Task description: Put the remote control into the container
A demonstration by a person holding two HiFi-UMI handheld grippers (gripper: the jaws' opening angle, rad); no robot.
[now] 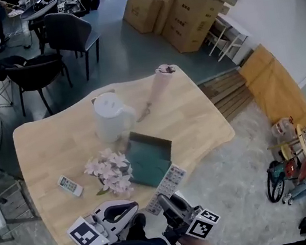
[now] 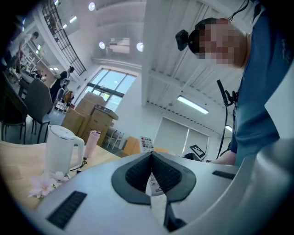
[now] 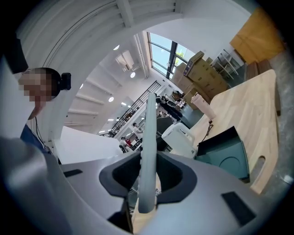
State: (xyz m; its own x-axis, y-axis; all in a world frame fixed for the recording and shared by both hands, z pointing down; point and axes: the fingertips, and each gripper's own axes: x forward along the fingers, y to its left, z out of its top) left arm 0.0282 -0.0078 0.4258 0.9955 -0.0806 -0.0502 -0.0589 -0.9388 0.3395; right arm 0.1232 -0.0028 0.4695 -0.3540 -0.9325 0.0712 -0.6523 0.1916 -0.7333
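Remote control [image 1: 167,186] was clamped edge-on between the jaws of the right gripper [image 1: 166,200], over the near edge of the wooden table [image 1: 198,117] and just beside the teal container [image 1: 148,161], not inside it. Left gripper [image 1: 131,208] had its jaws pressed together, empty, near the flowers [image 1: 111,169].

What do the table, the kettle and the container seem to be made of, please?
Table: light wood or wood veneer, matte; grain lines show.
Kettle: probably white plastic, smooth with a soft sheen.
Container: dark teal, with thin flat walls and a dull surface; plastic or card, I cannot tell which.
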